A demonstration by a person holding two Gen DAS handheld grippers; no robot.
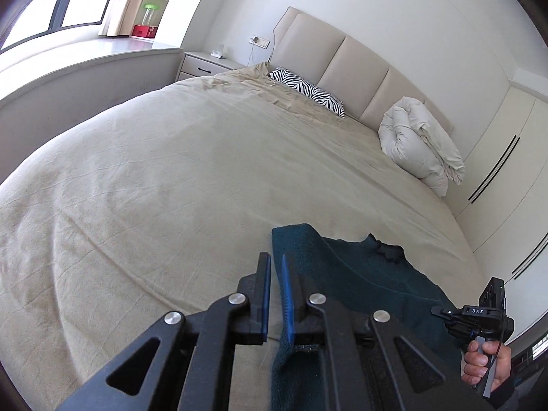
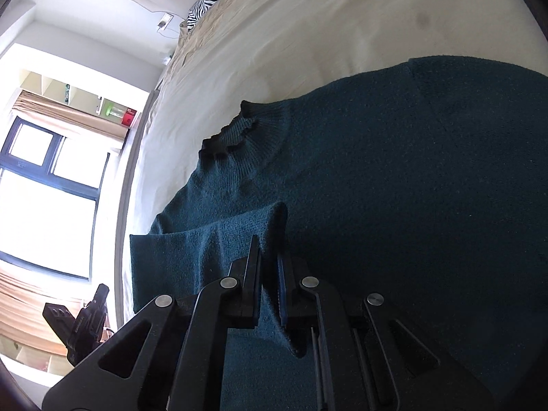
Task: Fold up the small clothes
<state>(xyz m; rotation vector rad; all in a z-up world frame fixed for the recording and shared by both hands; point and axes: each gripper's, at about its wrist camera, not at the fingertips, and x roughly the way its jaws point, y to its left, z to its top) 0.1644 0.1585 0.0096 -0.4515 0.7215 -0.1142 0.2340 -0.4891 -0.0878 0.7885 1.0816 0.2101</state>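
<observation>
Both my left gripper and right gripper pinch the teal sweater's sleeve mid-fold; next I lay it across the body

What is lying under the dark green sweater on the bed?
The sweater lies spread on the beige bedsheet, which shows all around it. One sleeve is folded over its body. Whether anything else sits beneath the knit cannot be seen; the fabric covers that area.
</observation>
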